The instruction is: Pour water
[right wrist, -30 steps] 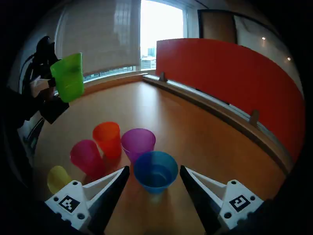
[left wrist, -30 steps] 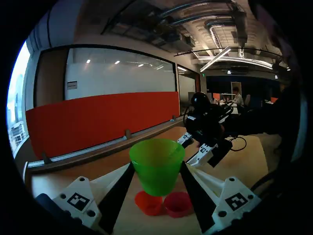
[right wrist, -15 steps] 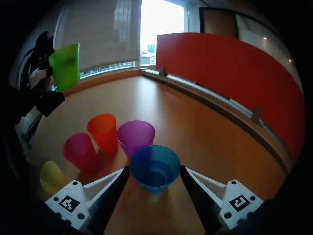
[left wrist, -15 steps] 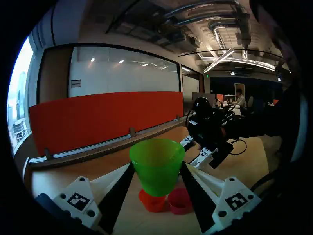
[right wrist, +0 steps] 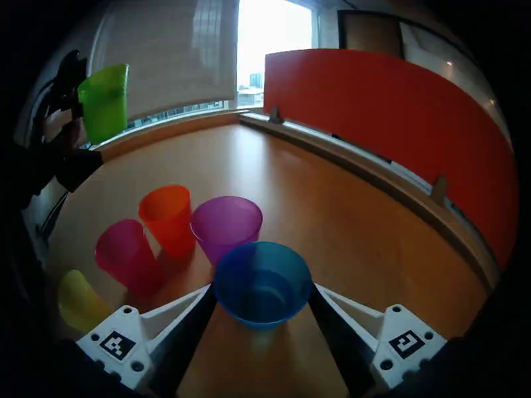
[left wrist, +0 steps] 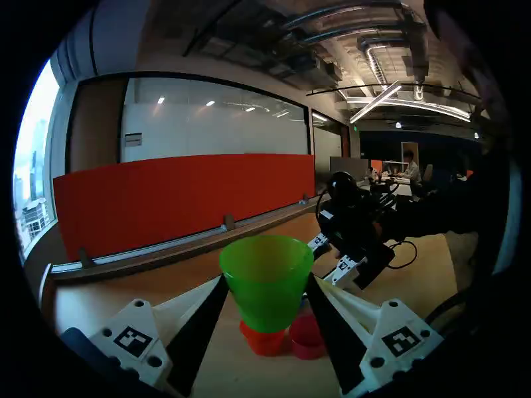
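- Above the wooden table [left wrist: 166, 278], my left gripper [left wrist: 265, 286] has both fingers clamped on the green translucent plastic cup [left wrist: 267, 295], one on each side. It holds the cup upright and clear of the tabletop.
- Below that green cup, in the left gripper view, an orange plastic cup [left wrist: 262, 339] and a pink plastic cup [left wrist: 308, 335] stand side by side.
- My right gripper [right wrist: 262, 292] has the blue translucent plastic cup [right wrist: 262, 282] between its fingers. Each finger lies right against the cup's side, but I cannot tell whether they press on it.
- The blue cup stands upright on the table with water [right wrist: 263, 304] low inside it.
- Just beyond it stands a purple plastic cup [right wrist: 226, 225], with the orange and pink ones to its left and a yellow plastic cup [right wrist: 78, 305] nearest me on that side.
- A red partition panel [right wrist: 398, 113] runs along the table's far edge.
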Demonstrator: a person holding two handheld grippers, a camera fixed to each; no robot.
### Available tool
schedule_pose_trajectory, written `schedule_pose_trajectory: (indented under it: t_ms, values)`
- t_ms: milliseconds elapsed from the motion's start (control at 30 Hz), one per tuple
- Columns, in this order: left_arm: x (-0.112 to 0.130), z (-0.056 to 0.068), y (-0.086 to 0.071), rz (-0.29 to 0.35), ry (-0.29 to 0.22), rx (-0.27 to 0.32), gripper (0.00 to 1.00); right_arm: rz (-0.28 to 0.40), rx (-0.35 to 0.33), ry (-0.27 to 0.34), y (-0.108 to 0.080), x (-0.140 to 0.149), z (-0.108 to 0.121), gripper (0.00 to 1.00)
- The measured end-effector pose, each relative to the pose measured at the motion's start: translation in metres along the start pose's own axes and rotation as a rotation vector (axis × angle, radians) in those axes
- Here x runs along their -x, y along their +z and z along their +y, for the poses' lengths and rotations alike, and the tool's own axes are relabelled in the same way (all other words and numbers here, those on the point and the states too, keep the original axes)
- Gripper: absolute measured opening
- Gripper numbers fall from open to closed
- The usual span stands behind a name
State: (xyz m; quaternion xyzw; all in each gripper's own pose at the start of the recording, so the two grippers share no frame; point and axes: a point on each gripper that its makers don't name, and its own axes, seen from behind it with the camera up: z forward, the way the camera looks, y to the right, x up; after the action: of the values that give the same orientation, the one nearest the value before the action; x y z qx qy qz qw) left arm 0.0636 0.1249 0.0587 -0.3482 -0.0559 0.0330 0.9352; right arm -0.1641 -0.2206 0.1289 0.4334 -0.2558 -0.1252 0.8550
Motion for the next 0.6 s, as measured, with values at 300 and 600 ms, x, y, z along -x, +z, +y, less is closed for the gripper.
schedule_pose_trajectory:
  t_ms: [300,600]
  values:
    - [0.0039,-0.0029,-0.0016,-0.004,-0.005,-0.005,0.83,-0.009,0.0,-0.005,0.0037,0.0024,0.0,0.93]
    - [0.0068,-0.0051,-0.0024,-0.006,-0.008,-0.01,0.83,0.003,0.001,-0.013,0.0035,0.0029,-0.0007,0.88]
